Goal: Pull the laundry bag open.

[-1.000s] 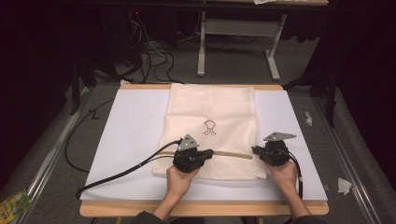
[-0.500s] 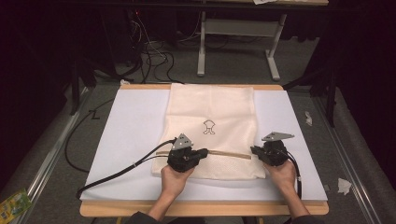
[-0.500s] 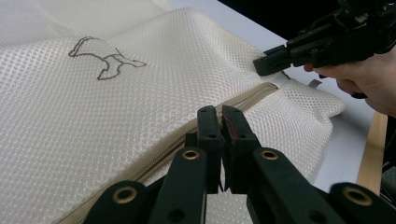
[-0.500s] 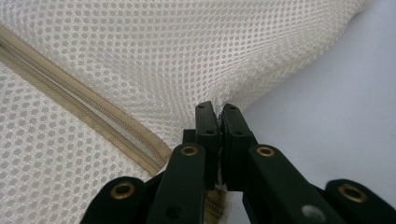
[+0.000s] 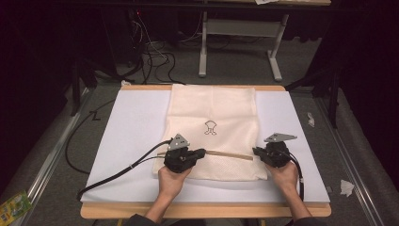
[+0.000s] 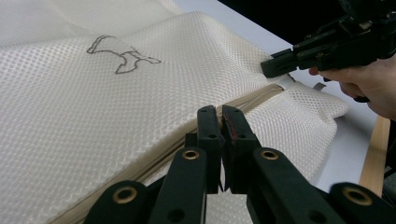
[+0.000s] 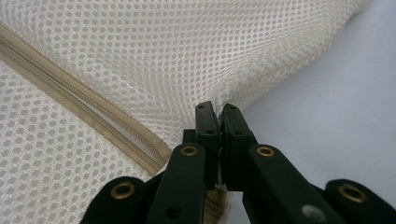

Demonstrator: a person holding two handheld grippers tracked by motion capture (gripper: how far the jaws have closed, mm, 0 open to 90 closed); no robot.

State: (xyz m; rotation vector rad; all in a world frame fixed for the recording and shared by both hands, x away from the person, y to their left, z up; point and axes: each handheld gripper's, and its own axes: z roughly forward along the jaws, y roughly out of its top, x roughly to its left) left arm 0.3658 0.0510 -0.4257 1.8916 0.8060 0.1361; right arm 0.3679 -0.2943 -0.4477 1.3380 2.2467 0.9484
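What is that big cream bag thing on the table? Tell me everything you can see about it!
The mesh bag is cream netting full of tiny holes, lying flat on a white sheet. A small dark outline drawing sits mid-bag. A tan zipper crosses near its front edge. The left tongs are shut at the zipper; the right tongs pinch the bag's edge by the zipper's end.
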